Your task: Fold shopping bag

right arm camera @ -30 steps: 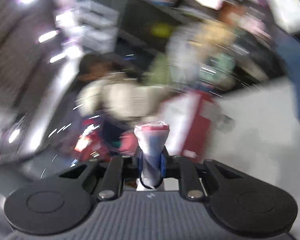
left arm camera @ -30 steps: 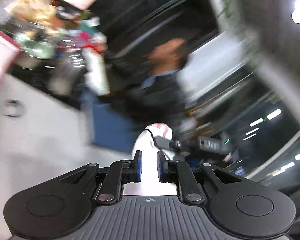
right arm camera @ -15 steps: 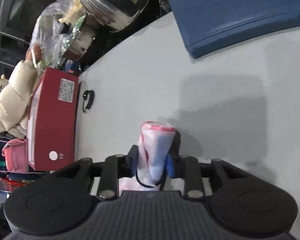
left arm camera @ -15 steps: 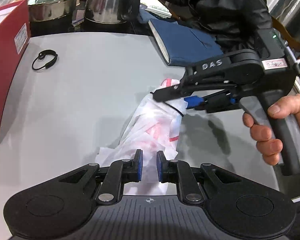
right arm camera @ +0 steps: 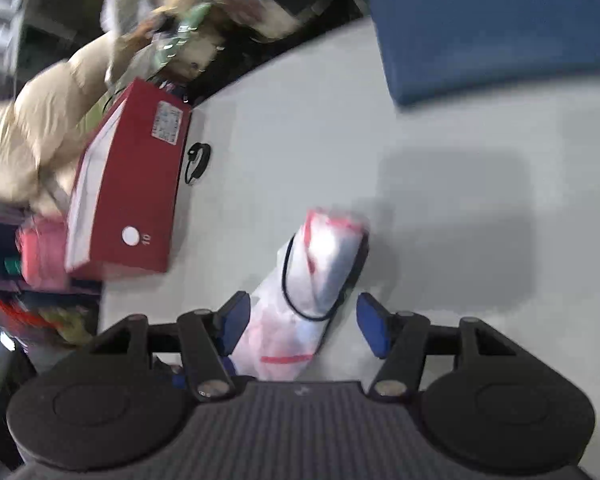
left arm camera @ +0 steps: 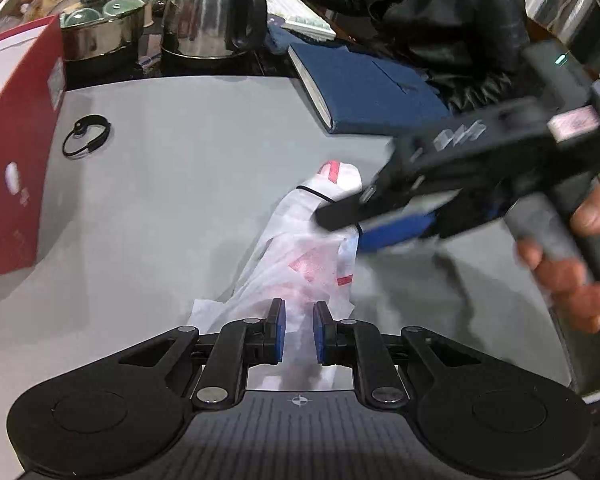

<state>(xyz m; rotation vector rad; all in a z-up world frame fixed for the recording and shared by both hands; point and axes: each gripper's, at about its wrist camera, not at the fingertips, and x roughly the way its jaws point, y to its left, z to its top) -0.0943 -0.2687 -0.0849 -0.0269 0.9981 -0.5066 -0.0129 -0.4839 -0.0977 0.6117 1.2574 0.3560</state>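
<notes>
Left wrist view: the left gripper [left arm camera: 299,330] has its blue pads nearly together, pinching one end of the bag [left arm camera: 300,248]. From there the white-and-red bag stretches across the table [left arm camera: 180,200] to the right gripper [right arm camera: 305,326], whose jaws are opening; the bag's other end lies between the pads, untouched.

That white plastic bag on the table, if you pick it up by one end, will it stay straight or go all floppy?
Probably floppy: the shopping bag is thin, crinkled film, bunched and sagging onto the table. It looks light, since it's see-through and empty. It may slip, as the plastic looks smooth and shiny.
</notes>
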